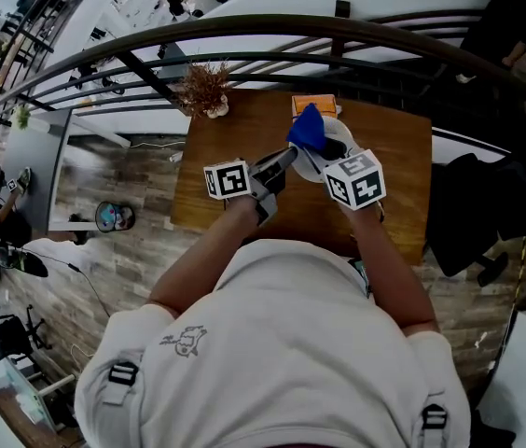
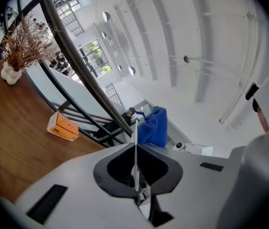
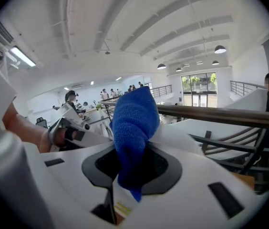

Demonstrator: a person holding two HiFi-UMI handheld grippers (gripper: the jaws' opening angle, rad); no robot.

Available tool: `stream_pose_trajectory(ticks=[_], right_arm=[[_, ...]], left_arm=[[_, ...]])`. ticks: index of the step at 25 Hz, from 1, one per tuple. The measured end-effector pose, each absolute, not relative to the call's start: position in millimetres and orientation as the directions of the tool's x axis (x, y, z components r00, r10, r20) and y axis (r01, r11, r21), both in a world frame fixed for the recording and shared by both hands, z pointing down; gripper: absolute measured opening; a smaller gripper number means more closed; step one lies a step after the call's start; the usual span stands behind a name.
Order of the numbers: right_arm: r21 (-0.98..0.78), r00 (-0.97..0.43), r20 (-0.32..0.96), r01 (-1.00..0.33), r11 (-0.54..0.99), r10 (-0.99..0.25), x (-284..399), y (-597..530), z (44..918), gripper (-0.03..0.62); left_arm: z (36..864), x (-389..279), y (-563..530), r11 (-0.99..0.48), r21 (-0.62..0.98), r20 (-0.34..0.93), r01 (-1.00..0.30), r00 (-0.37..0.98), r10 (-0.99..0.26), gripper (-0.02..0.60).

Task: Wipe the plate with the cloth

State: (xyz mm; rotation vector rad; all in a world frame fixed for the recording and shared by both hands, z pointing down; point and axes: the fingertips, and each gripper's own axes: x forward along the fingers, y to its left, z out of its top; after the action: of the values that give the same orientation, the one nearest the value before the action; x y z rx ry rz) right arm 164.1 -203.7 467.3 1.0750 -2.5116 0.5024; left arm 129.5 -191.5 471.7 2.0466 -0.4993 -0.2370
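Over wooden table (image 1: 235,133), left tongs (image 1: 289,155) pinch plate (image 1: 339,131) rim; right tongs (image 1: 319,149) clamp cloth (image 1: 308,129) just beside.

the person wears a pale short-sleeved shirt (image 1: 272,343) with a small dark emblem (image 1: 184,341) at the left shoulder and black buckles (image 1: 122,373) at both shoulders. the left tongs (image 1: 288,156) and right tongs (image 1: 325,149) have white shells with dark recesses, each bearing a white cube (image 1: 227,178) with black square markers.
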Motion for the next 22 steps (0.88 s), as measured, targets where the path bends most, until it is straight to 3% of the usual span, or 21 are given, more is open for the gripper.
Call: stream_pose_trajectory(ticks=[5, 10, 17, 22], right_arm=[[-0.227, -0.684, 0.462, -0.706, 0.671, -0.564, 140.9, -175.0, 481.6, 0.1], [-0.263, -0.656, 0.492, -0.739, 0.621, -0.572, 170.0, -170.5, 503.7, 0.1], [-0.242, -0.588, 0.502, -0.8, 0.549, -0.635, 211.9, -194.9, 502.0, 0.1], [-0.197, -0.601, 0.482, -0.783, 0.59, -0.637, 180.7, -210.1, 480.3, 0.1]], left_arm=[[468.3, 114.7, -205.2, -0.415, 0.873, 0.019, -0.255, 0.87, -0.493, 0.018], [471.2, 104.6, -207.3, -0.406, 0.872, 0.039, -0.275, 0.864, -0.501, 0.02], [474.9, 103.5, -189.8, -0.438, 0.859, 0.064, -0.265, 0.905, -0.422, 0.02], [478.8, 105.5, -182.5, -0.436, 0.865, 0.067, -0.249, 0.918, -0.391, 0.02]])
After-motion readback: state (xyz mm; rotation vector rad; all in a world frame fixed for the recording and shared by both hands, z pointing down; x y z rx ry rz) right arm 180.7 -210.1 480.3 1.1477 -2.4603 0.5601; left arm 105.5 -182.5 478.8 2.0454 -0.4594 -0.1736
